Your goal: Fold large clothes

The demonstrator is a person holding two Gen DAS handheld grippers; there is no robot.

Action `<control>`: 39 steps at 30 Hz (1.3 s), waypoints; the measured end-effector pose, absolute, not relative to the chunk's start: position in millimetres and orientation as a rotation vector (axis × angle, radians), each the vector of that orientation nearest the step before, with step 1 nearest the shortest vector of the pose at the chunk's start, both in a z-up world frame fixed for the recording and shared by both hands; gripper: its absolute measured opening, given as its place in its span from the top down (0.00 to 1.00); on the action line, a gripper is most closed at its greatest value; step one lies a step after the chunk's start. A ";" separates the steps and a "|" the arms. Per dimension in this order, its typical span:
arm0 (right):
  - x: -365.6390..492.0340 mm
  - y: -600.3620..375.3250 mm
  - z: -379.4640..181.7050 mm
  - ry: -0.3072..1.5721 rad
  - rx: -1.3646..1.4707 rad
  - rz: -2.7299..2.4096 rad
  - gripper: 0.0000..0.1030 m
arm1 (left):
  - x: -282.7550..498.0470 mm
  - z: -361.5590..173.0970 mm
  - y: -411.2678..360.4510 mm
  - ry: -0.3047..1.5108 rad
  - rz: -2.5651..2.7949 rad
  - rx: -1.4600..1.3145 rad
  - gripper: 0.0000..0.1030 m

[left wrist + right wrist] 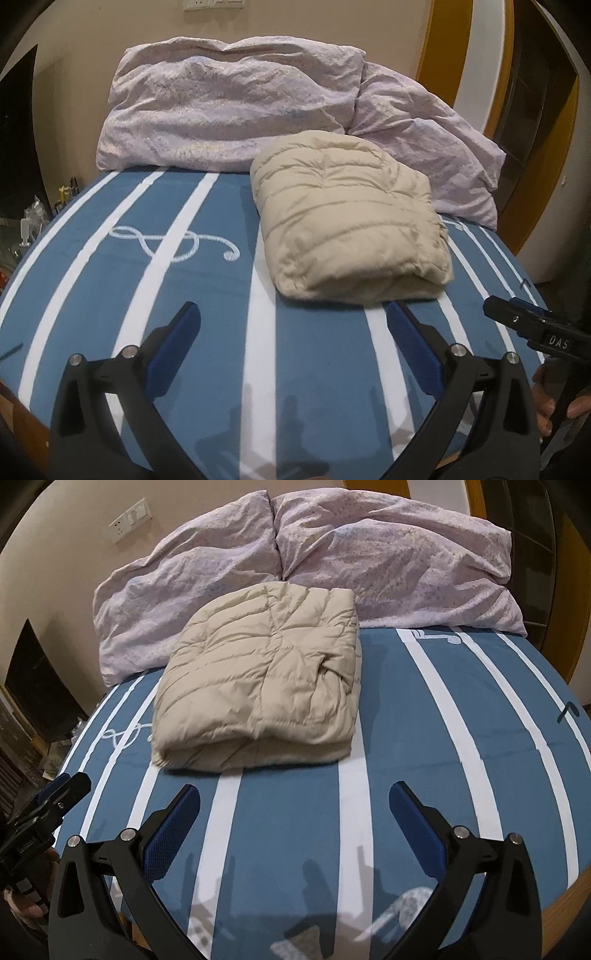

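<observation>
A beige quilted puffer jacket lies folded into a thick rectangular bundle on the blue bed sheet with white stripes. It also shows in the right wrist view. My left gripper is open and empty, hovering over the sheet just in front of the bundle's near edge. My right gripper is open and empty, in front of the bundle and slightly to its right. The right gripper shows at the right edge of the left wrist view. The left gripper shows at the left edge of the right wrist view.
A crumpled pale lilac duvet is heaped along the wall behind the jacket. It also shows in the right wrist view. The bed's wooden edge curves along the near right. A dark cluttered area lies off the bed's left side.
</observation>
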State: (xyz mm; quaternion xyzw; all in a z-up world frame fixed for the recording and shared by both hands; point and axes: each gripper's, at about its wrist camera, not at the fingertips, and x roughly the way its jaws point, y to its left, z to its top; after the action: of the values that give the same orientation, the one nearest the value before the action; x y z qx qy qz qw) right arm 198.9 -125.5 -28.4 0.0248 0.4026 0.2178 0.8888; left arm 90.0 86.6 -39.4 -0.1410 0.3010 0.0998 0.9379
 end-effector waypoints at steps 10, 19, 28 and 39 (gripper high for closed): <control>161.0 -133.8 -26.2 0.854 0.056 0.480 0.01 | 64.3 -39.4 68.2 0.642 0.162 -0.317 0.02; 143.9 -136.5 -18.5 0.840 0.051 0.509 0.01 | 54.0 -36.3 56.0 0.653 0.148 -0.306 0.02; 137.7 -134.2 -15.3 0.834 0.049 0.525 0.01 | 51.1 -35.2 51.5 0.649 0.146 -0.303 0.02; 135.1 -132.7 -14.1 0.830 0.050 0.527 0.01 | 51.0 -34.4 50.6 0.648 0.150 -0.303 0.02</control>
State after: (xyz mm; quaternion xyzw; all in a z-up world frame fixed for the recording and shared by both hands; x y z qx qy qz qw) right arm 135.1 -132.7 -14.1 0.0241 0.3984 0.2528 0.8814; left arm 51.0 50.6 -34.4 -0.1481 0.3168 0.0735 0.9340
